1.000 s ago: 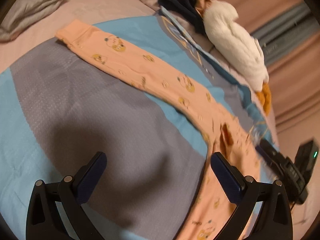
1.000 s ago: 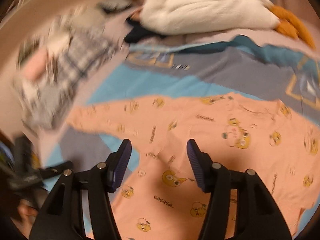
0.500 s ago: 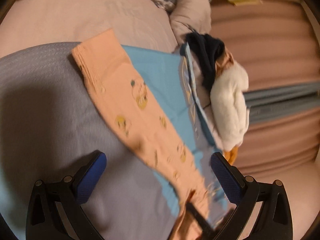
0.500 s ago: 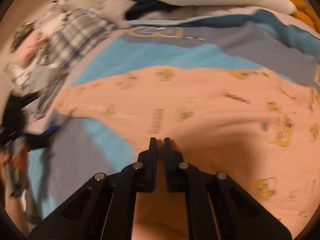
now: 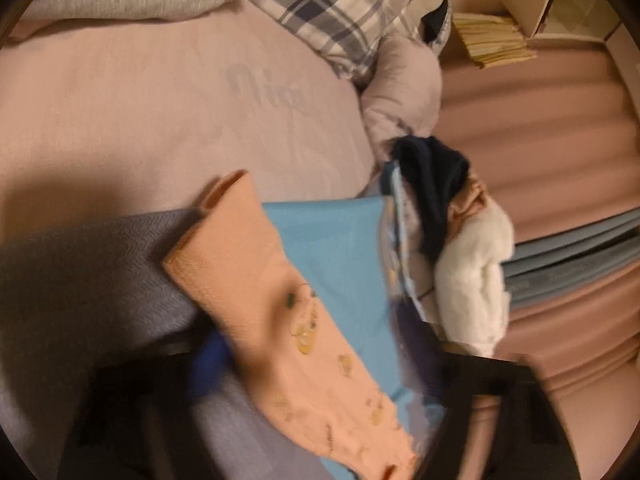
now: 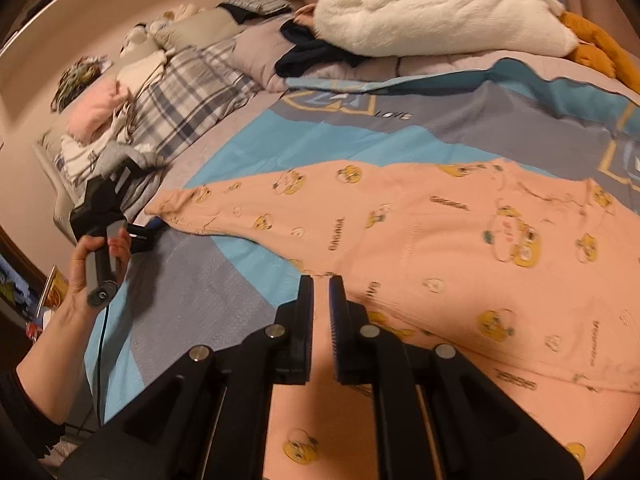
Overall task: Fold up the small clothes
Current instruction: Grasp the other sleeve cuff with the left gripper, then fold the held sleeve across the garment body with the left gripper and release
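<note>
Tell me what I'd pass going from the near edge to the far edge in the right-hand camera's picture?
right claw → peach garment with yellow cartoon prints → blue and grey blanket → dark navy clothing → white plush toy.

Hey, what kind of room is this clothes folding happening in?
Most likely a bedroom: the peach garment lies on a bed's blue and grey blanket, with a plaid pillow and a white plush toy nearby.

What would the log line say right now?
right tool: shut on peach top | left tool: at sleeve cuff, grip blurred | blanket: underneath
</note>
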Demonstrator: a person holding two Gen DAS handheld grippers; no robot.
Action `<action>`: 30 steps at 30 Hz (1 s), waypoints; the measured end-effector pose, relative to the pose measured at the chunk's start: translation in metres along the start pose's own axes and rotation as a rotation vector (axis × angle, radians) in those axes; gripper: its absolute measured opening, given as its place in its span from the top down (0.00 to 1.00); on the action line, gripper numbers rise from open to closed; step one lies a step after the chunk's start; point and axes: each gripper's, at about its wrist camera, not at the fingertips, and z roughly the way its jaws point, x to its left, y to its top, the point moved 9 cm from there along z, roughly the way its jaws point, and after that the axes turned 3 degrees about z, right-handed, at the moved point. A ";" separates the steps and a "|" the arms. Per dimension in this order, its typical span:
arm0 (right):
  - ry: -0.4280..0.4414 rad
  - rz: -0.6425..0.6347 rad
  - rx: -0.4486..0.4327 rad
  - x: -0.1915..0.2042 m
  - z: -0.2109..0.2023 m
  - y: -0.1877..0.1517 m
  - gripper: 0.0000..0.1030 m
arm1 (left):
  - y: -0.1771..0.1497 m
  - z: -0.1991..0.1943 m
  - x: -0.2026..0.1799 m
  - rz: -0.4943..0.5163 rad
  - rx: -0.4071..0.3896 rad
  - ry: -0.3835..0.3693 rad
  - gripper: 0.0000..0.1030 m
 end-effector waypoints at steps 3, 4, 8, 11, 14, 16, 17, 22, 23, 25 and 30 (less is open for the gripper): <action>-0.016 0.041 -0.019 -0.015 -0.015 -0.005 0.89 | -0.001 0.008 0.016 -0.028 0.016 0.071 0.85; -0.020 0.058 -0.024 -0.021 -0.020 -0.006 0.89 | 0.000 0.008 0.019 -0.032 0.013 0.089 0.94; -0.042 0.131 -0.047 -0.048 -0.039 -0.012 0.89 | 0.000 0.006 0.011 0.040 0.014 0.179 0.97; -0.046 0.199 -0.071 -0.067 -0.054 -0.018 0.89 | -0.008 -0.001 -0.027 0.148 0.010 0.156 0.97; -0.054 0.265 -0.095 -0.087 -0.070 -0.023 0.89 | -0.025 -0.005 -0.072 0.265 0.022 0.130 0.97; -0.057 0.299 -0.108 -0.096 -0.079 -0.026 0.88 | -0.044 -0.003 -0.105 0.349 0.050 0.097 0.97; -0.062 0.317 -0.115 -0.101 -0.085 -0.027 0.87 | -0.056 -0.002 -0.123 0.390 0.067 0.085 0.97; -0.052 0.366 -0.155 -0.114 -0.110 -0.036 0.86 | -0.127 0.010 -0.195 0.586 0.140 0.031 0.97; -0.053 0.371 -0.164 -0.116 -0.116 -0.038 0.86 | -0.147 0.015 -0.208 0.633 0.160 0.026 0.97; -0.055 0.378 -0.180 -0.121 -0.126 -0.039 0.86 | -0.186 0.025 -0.228 0.708 0.204 0.015 0.97; -0.092 0.420 -0.200 -0.146 -0.148 -0.048 0.84 | -0.279 0.050 -0.249 0.880 0.301 0.030 0.97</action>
